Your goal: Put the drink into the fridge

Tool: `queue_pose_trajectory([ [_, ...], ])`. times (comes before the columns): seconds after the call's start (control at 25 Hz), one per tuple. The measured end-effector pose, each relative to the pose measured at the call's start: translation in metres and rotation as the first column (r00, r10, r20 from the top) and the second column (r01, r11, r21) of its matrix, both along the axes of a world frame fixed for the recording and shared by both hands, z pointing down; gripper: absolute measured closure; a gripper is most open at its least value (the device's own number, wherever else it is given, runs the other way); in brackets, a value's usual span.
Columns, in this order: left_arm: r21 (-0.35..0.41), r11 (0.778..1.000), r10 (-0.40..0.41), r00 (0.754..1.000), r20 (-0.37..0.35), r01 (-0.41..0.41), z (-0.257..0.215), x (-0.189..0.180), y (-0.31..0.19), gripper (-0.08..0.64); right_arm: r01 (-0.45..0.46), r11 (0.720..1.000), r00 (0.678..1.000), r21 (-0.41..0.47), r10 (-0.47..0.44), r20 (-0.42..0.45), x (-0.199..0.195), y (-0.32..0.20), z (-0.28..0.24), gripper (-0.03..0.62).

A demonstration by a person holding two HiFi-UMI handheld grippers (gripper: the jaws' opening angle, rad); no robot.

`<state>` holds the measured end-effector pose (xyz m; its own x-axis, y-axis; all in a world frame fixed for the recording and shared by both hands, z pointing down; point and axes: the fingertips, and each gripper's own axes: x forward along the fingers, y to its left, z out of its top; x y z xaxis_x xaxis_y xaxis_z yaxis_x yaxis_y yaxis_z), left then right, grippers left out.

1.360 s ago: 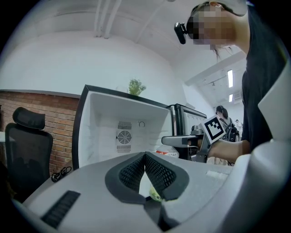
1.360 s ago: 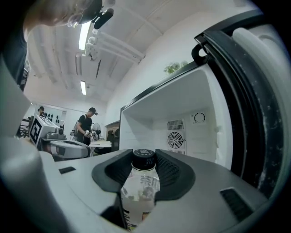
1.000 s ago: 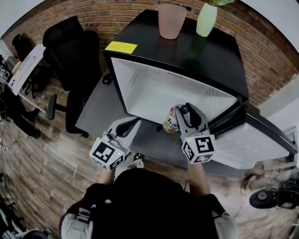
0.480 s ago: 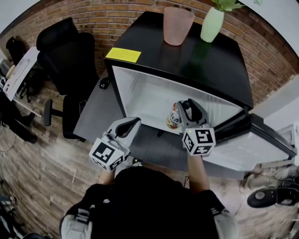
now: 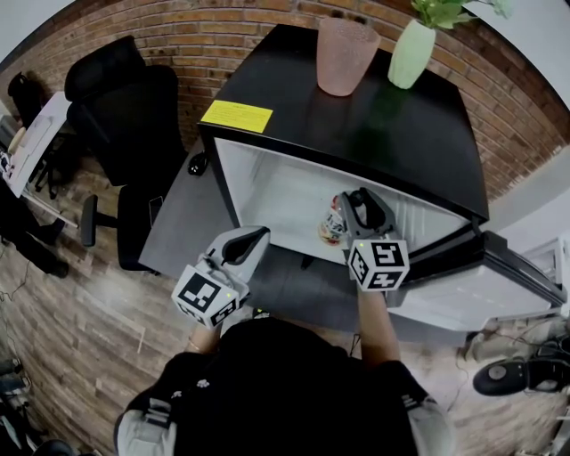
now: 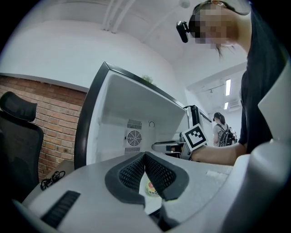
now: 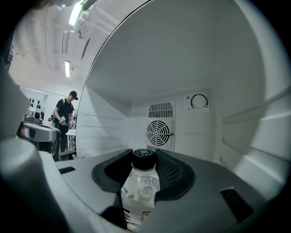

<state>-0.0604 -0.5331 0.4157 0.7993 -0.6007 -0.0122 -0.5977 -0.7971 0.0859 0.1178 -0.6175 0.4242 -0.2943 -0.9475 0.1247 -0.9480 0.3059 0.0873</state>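
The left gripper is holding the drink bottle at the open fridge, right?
No, the right gripper is holding the drink bottle at the open fridge; the right gripper view shows it clamped between those jaws. The left gripper is shut with nothing in it.

The right hand-held gripper (image 5: 353,208) holds drink (image 5: 331,228) in fridge (image 5: 283,183).

A pink cup (image 5: 346,55) stands near a green vase (image 5: 411,53); a black office chair (image 5: 134,98) sits by the brick wall (image 5: 223,18).

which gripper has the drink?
The right gripper, jaws clamped on the dark-capped drink bottle at the open fridge; the left gripper is shut and empty.
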Motion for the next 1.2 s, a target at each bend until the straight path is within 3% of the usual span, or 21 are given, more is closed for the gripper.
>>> queue_pose_trajectory([
  [0.76, -0.012, 1.000, 0.016, 1.000, -0.002, -0.016, 0.003, 0.004, -0.010, 0.557, 0.017, 1.000, 0.999, -0.021, -0.018, -0.044, -0.001, -0.010, 0.014, 0.433],
  [0.96, -0.017, 1.000, 0.016, 1.000, 0.002, -0.016, 0.006, 0.005, -0.009, 0.557, 0.010, 0.999, 1.000, 0.042, -0.009, -0.015, 0.002, -0.005, 0.000, 0.331],
  [1.12, -0.017, 1.000, 0.010, 1.000, 0.007, -0.010, 0.005, 0.006, -0.008, 0.557, 0.014, 0.995, 1.000, 0.096, -0.015, 0.005, 0.003, 0.010, -0.013, 0.324],
  [1.2, -0.016, 1.000, 0.012, 1.000, 0.011, -0.012, 0.005, 0.007, -0.007, 0.557, 0.011, 0.993, 1.000, 0.120, -0.013, 0.017, 0.003, 0.022, -0.017, 0.357],
])
